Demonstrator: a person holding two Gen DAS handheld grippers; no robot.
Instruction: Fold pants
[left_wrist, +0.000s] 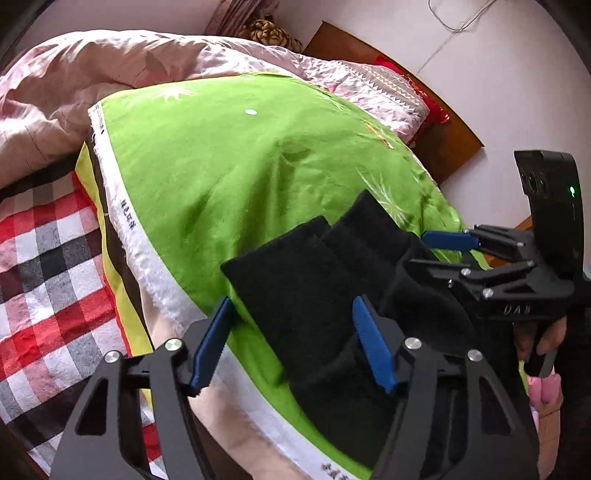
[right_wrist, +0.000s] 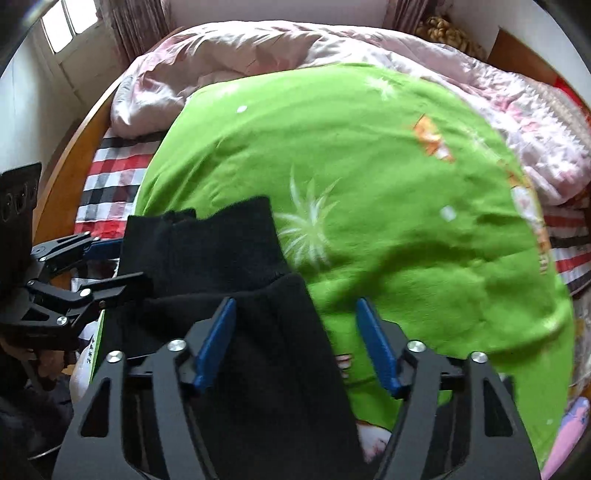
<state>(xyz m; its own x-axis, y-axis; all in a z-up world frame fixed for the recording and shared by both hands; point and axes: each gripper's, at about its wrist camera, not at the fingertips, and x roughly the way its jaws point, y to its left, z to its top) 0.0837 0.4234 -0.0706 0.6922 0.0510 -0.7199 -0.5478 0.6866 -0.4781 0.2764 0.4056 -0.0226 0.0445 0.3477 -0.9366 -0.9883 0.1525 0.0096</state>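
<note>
Black pants (left_wrist: 295, 295) near green sheet's (left_wrist: 229, 162) edge

A wide bed with a brown wooden frame (right_wrist: 70, 162) fills the room. A bright green sheet printed with pale starburst flowers (right_wrist: 369, 206) is spread over its middle, on top of a red, white and black checked blanket (left_wrist: 48, 258). A rumpled pale pink quilt (right_wrist: 258, 48) is bunched along the far side. The dark wooden headboard (left_wrist: 436, 122) stands against a plain white wall (left_wrist: 498, 74), where a thin cord (left_wrist: 454, 26) hangs. A window with a white frame (right_wrist: 70, 22) lets in daylight beside a striped brownish curtain (right_wrist: 136, 33).
</note>
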